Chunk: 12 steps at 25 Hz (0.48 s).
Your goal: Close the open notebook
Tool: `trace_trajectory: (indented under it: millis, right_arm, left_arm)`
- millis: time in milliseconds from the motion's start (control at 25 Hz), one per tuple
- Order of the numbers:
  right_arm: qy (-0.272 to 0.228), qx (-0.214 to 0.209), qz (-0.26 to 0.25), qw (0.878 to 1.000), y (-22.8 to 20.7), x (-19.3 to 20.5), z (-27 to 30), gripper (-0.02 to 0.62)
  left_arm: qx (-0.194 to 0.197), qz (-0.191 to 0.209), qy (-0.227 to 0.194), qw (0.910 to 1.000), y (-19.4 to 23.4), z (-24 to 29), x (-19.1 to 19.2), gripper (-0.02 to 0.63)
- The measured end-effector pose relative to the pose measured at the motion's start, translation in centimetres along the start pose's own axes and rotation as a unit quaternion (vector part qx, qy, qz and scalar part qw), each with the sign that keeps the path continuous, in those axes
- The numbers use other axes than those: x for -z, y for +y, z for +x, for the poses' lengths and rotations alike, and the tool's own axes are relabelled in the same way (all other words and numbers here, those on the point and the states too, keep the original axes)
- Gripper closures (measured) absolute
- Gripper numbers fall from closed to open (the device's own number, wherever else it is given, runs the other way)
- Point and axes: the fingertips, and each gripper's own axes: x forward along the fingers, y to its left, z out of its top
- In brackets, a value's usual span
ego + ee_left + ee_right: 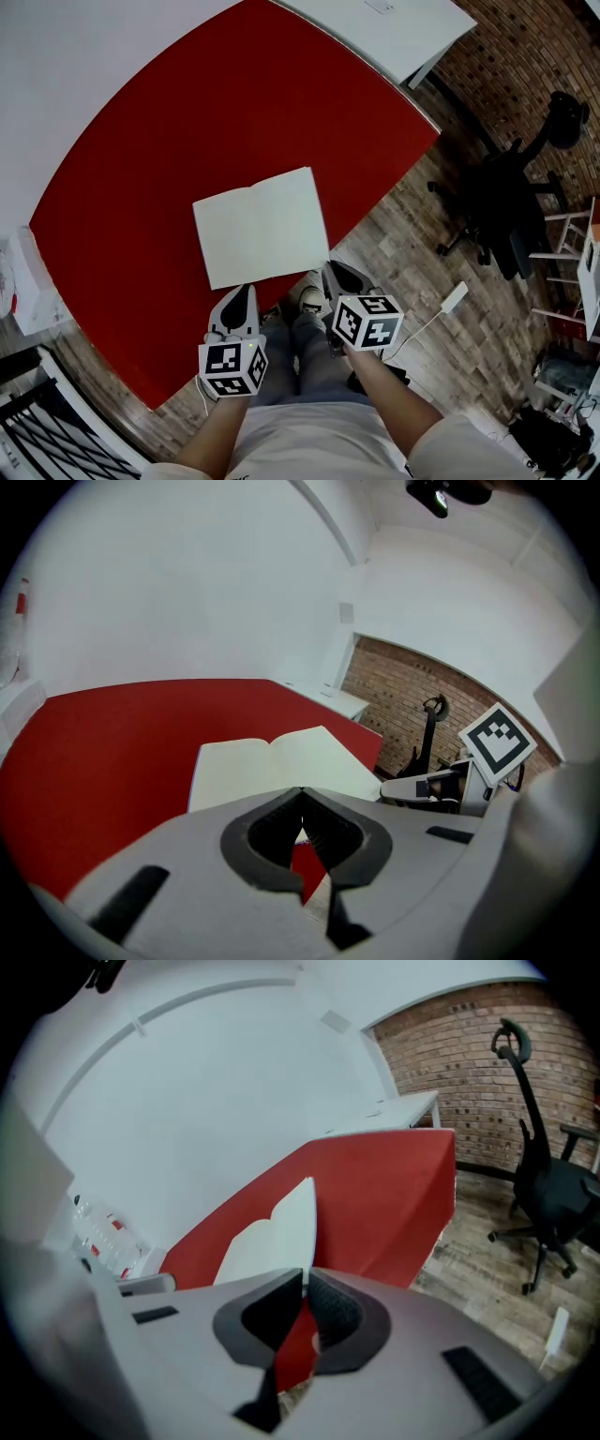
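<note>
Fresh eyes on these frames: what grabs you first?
The big red table fills the head view, with a white notebook lying open and flat towards the person's side. Just short of its near edge, the left tool and right tool are held with jaws together, gripping nothing.

A red-topped counter [141, 169] stretches diagonally across the room and carries a single notebook [262, 226]. The notebook lies open and flat on the red surface, toward the near side. Both of its cream pages face up and show no writing, and the centre fold runs away from the near edge. Its near right corner sits just beside the counter's edge, where the red top gives way to a wood-plank floor [412, 234]. At the far end, a white counter [394, 33] stands just beside the red one.
</note>
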Motion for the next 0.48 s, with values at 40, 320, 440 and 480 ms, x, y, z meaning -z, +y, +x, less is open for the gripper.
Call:
trace_trajectory:
  millis: [40, 320, 440, 480]
  right_arm:
    - [-0.001, -0.002, -0.007, 1.000, 0.5, -0.2, -0.3, 0.571]
    - [-0.007, -0.022, -0.066, 0.998, 4.6, -1.0, -1.7, 0.571]
    - [-0.006, -0.029, -0.096, 0.995, 6.3, -1.3, -2.0, 0.571]
    - [-0.006, -0.032, -0.105, 0.994, 7.0, -1.4, -2.1, 0.571]
  left_arm:
    - [-0.002, -0.001, -0.002, 1.0000, 0.1, -0.1, -0.1, 0.600]
    - [-0.017, -0.006, -0.017, 0.9997, 1.5, -1.9, -0.9, 0.600]
    - [-0.027, -0.012, -0.024, 0.9993, 2.2, -2.8, -1.2, 0.600]
    - [-0.030, -0.015, -0.027, 0.9991, 2.5, -3.1, -1.3, 0.600]
